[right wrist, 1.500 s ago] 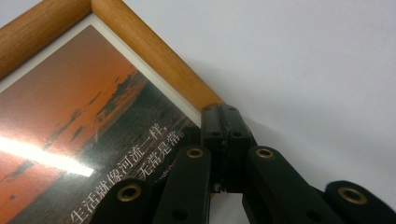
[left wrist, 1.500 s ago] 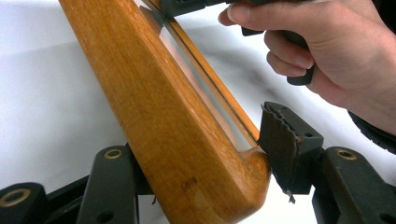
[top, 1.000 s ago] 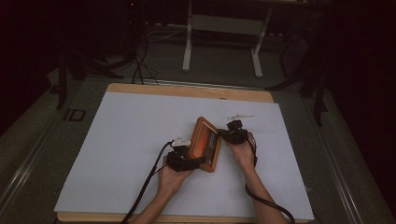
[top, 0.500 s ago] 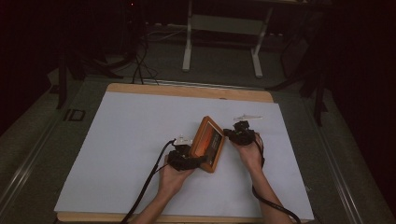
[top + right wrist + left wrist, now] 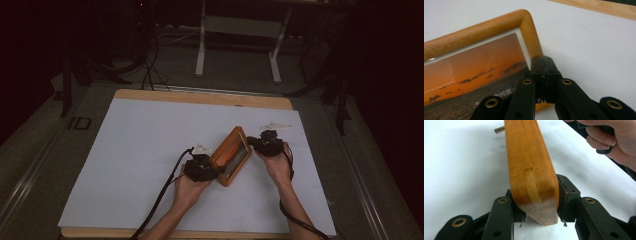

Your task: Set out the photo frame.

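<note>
**Wooden picture frame held at both ends over the white table**

The orange-brown wooden picture frame with rounded corners (image 5: 231, 155) sits right of the middle of the table, between the person's two hands, tilted so that its glazed front faces the right gripper. In the right gripper view (image 5: 481, 47) the front shows a sunset photograph: an orange sky with dark clouds above a dark band, with small pale lettering near the bottom. In the left gripper view the frame's plain wooden edge (image 5: 531, 170) runs away from the camera, and a small brass-coloured pin sticks out near its far end.

The left gripper (image 5: 202, 169) holds the near end of the frame. Its jaws have just been closing, and the left gripper view (image 5: 539, 207) shows both black pads now pressed against the two faces of the wood, with the frame's corner between them.

The right gripper (image 5: 265, 142) is at the frame's far right side. In its own view (image 5: 544, 82) the two pads stand closed together, nipping the thin wooden border of the frame at its edge.

The person's right hand (image 5: 614, 140) appears in the upper right of the left gripper view, wrapped around a black handle.

Beneath everything lies the white sheet covering the tabletop (image 5: 145, 150), with a strip of pale wooden board (image 5: 200, 96) exposed along its far edge. Beyond the table, a white metal stand (image 5: 237, 45) rests on the dark floor.
</note>
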